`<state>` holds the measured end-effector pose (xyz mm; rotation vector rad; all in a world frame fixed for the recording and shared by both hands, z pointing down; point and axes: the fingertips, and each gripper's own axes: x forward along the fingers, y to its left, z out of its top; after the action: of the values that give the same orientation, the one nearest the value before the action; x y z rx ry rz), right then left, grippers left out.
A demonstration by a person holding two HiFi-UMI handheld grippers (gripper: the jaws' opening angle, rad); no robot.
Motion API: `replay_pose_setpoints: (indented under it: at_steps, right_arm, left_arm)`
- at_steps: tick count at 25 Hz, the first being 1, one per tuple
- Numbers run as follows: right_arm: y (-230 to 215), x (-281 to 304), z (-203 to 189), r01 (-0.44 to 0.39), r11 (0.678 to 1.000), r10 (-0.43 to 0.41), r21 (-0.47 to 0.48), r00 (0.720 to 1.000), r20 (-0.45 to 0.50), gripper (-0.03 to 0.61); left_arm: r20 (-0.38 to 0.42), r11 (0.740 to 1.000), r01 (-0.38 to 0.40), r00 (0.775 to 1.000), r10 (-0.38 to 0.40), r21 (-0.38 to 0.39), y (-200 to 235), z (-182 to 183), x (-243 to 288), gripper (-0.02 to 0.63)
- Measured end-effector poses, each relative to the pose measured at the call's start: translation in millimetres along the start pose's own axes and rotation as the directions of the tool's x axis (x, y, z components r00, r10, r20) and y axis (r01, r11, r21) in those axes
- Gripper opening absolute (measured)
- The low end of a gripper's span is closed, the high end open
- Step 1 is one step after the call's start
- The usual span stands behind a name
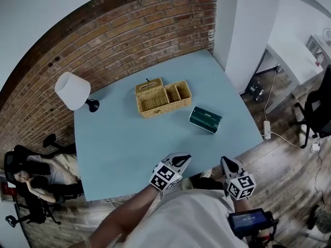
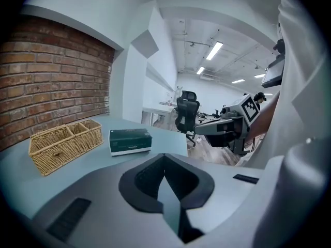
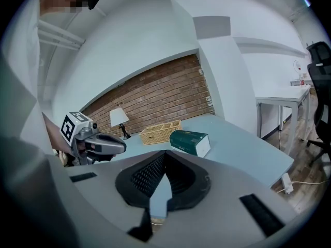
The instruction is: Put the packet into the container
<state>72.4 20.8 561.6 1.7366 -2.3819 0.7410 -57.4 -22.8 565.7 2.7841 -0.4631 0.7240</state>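
- Head view: the dark green rectangular cardboard packet [image 1: 205, 119] lies on the pale blue table [image 1: 129, 149], near the woven wicker container [image 1: 153, 110], at its right.
- It is probably light and stiff; take it by the long sides.
- The left gripper [image 1: 182, 159] and the right gripper [image 1: 226, 162] have their jaws together and hold nothing.
- The white table lamp [image 1: 72, 90] stands well apart; the path looks free.

table [image 1: 129, 149]: pale blue | on it: wicker container [image 1: 163, 98], green packet [image 1: 205, 119], lamp [image 1: 75, 92]

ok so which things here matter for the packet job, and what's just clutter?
Job: green packet; wicker container; left gripper and right gripper, both shut and empty.
Lying about: white lamp; black office chair; power strip on the floor.
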Motion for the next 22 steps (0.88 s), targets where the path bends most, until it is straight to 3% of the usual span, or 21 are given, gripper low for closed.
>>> replay_pose_setpoints:
  at_steps: [13,16,22]
  right_arm:
    - [-28,46,18,-0.058,0.998,0.058,0.010,0.998,-0.016,0.008]
    - [-35,52,18,-0.063,0.998,0.064,0.022,0.998,-0.025,0.008]
    - [-48,66,21,-0.075,0.996,0.076,0.046,0.997,-0.028,0.008]
  left_arm:
    - [-0.073,0.999,-0.007,0.997,0.011,0.044,26,14,35,0.011]
    - [-0.082,0.997,-0.005,0.997,0.011,0.076,32,19,45,0.011]
    - [-0.176,0.980,0.018,0.984,0.018,0.199,44,25,64,0.011]
